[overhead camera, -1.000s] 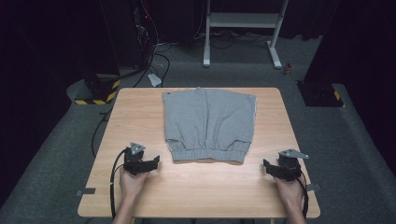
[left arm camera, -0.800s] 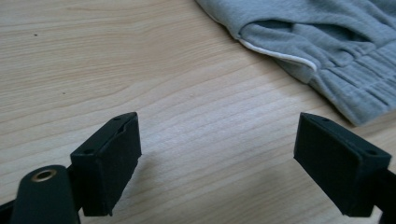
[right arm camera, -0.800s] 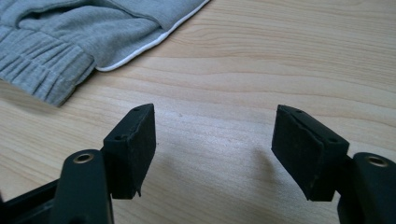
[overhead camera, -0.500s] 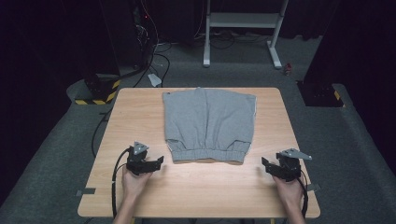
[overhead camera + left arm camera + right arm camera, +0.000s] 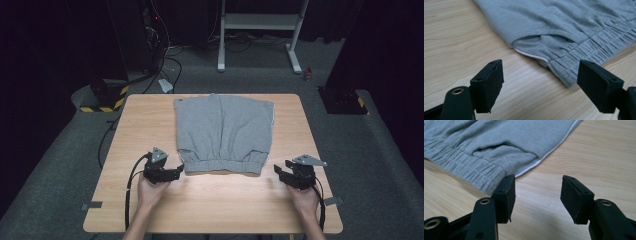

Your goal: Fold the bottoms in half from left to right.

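Shorts (image 5: pixel 223 132), grey, folded flat, elastic waistband nearest both grippers, lie on table (image 5: pixel 150 215). Left gripper (image 5: pixel 176 172) just beside waistband corner; right gripper (image 5: pixel 278 171) near opposite corner. Both unclenched, jaws just closing, nothing between. Far hem cut off in gripper views.

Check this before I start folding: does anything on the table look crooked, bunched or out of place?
Nothing much stands out. The grey shorts lie flat and fairly square on the table, waistband toward the person. One small oddity: a white lining edge peeks out by the waistband corner. Both the left gripper and right gripper are open, holding nothing.
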Motion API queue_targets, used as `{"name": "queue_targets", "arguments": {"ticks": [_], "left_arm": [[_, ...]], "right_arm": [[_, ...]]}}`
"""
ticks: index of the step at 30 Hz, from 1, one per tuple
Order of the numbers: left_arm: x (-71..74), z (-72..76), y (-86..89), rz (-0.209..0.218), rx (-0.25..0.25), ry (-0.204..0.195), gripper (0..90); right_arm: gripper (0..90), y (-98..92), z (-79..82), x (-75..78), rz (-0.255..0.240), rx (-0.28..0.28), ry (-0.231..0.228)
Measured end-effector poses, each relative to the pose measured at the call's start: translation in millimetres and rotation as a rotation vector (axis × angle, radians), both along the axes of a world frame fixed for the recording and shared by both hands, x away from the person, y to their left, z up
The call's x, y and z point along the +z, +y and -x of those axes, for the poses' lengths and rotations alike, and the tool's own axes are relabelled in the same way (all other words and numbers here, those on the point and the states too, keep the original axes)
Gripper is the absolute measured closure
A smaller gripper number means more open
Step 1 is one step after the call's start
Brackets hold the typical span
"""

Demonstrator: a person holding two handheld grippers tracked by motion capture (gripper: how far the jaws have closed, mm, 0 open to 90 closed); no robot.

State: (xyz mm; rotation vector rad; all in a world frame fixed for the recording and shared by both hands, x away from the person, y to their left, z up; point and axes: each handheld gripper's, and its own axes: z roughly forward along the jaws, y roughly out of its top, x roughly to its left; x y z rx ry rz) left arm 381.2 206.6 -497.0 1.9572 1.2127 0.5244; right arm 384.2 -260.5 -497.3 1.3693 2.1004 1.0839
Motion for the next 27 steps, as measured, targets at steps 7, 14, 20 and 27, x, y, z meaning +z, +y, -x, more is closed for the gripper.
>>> {"name": "queue_targets", "arguments": {"ticks": [7, 14, 20, 27], "left_arm": [[1.5, -8.3, -15.4, -0.011, -0.044, 0.0, 23.5], [0.2, -20.6, -32.8, -0.035, -0.086, 0.016, 24.0], [-0.9, -33.0, -43.4, -0.047, -0.094, 0.024, 24.6], [-4.2, -45.8, -51.0, -0.036, -0.094, 0.033, 25.6]], "right_arm": [[49.8, 9.1, -8.4, 2.8, -0.001, 0.034, -0.005], [53.1, 20.7, -17.1, 4.2, 0.006, 0.065, 0.0], [54.6, 27.8, -25.3, 1.9, 0.001, 0.082, 0.003], [55.4, 40.9, -36.5, 0.6, 0.0, 0.096, 0.012]]}}
